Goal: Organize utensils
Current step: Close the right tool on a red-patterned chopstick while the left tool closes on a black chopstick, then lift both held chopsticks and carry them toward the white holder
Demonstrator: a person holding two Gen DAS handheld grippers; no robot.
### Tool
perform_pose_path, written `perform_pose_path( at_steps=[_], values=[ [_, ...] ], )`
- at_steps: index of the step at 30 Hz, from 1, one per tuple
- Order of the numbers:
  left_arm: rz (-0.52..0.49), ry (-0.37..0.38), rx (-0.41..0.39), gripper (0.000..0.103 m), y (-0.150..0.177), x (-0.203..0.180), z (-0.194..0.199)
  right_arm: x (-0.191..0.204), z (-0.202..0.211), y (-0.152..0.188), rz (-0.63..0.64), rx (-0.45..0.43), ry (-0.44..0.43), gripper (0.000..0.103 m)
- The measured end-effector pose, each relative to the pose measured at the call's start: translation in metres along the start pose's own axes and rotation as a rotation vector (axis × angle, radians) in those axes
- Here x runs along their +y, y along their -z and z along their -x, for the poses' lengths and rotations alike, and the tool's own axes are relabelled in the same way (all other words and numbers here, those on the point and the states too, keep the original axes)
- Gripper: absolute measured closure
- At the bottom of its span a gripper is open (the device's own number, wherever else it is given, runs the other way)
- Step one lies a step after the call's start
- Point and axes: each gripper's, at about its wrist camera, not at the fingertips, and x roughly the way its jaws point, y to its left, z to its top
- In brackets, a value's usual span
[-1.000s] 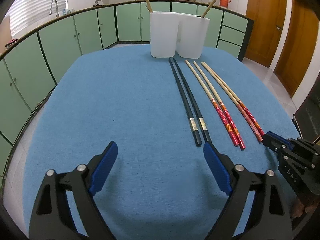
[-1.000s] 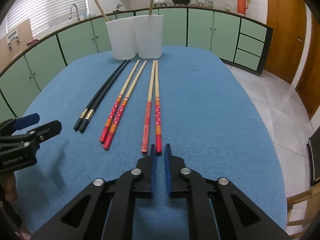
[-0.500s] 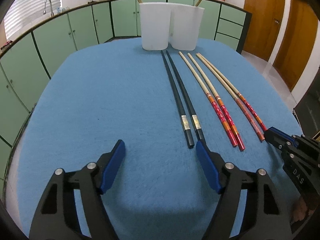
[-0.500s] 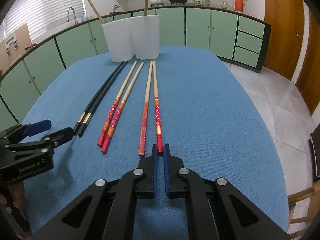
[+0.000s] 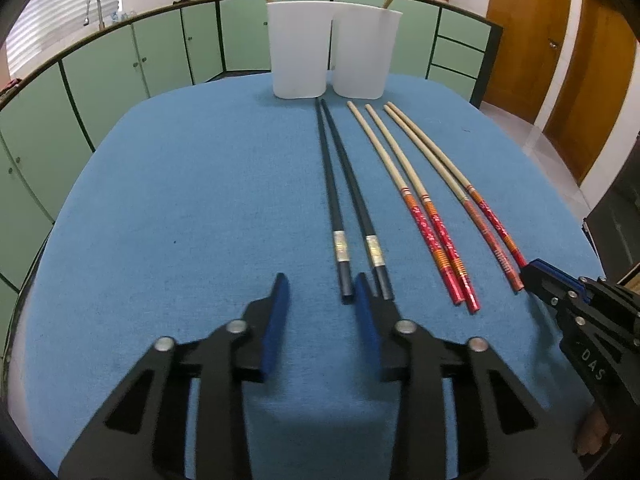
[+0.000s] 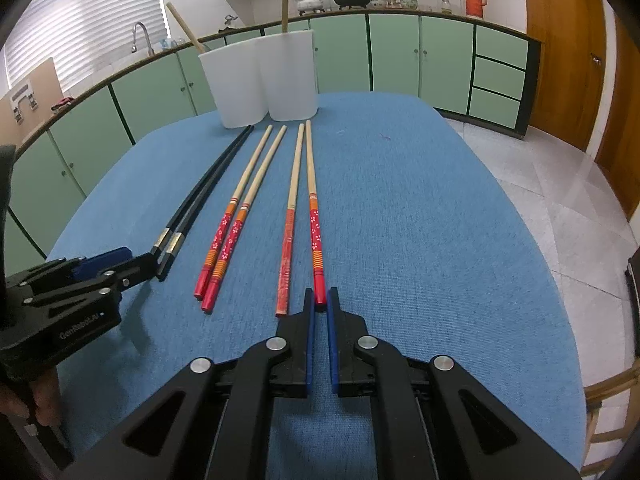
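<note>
Three pairs of chopsticks lie on the blue table: a black pair, a red-handled pair, and a second red-handled pair. Two white holders stand at the far end, each with a wooden stick in it. My left gripper is open, its tips at the near ends of the black pair, its right finger over the right black stick's end. My right gripper is nearly shut and empty, its tips at the near end of the rightmost red chopstick.
The blue table is ringed by green cabinets. A tiled floor and wooden doors lie to the right. A wooden chair shows at the table's right edge.
My left gripper has moved forward and right to the black pair's ends and its jaws have narrowed. My right gripper has crept forward to the rightmost red chopstick's end.
</note>
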Motion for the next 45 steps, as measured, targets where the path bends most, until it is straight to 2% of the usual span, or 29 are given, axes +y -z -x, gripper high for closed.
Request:
perform_pose_path(
  at_steps=[2,6,13,25,35,45],
  values=[
    [-0.009,0.009,0.000,0.086,0.000,-0.004,0.000,0.001,0.000,0.000,0.006,0.001,0.007,0.097],
    [-0.021,0.021,-0.001,0.097,0.001,-0.009,0.000,0.004,-0.001,-0.001,0.021,0.000,0.023,0.097],
    [-0.008,0.022,-0.018,0.097,-0.002,-0.004,0.010,0.002,0.004,-0.004,0.014,0.000,0.013,0.097],
    [-0.037,-0.034,-0.229,0.097,-0.043,0.011,0.085,0.000,0.067,-0.050,0.076,-0.164,0.054,0.097],
    [-0.008,0.015,-0.337,0.097,-0.086,0.017,0.127,-0.001,0.110,-0.107,0.064,-0.293,0.009,0.097],
    [0.004,0.054,-0.358,0.097,-0.121,0.016,0.137,0.000,0.124,-0.154,0.063,-0.335,-0.057,0.097]
  ],
)
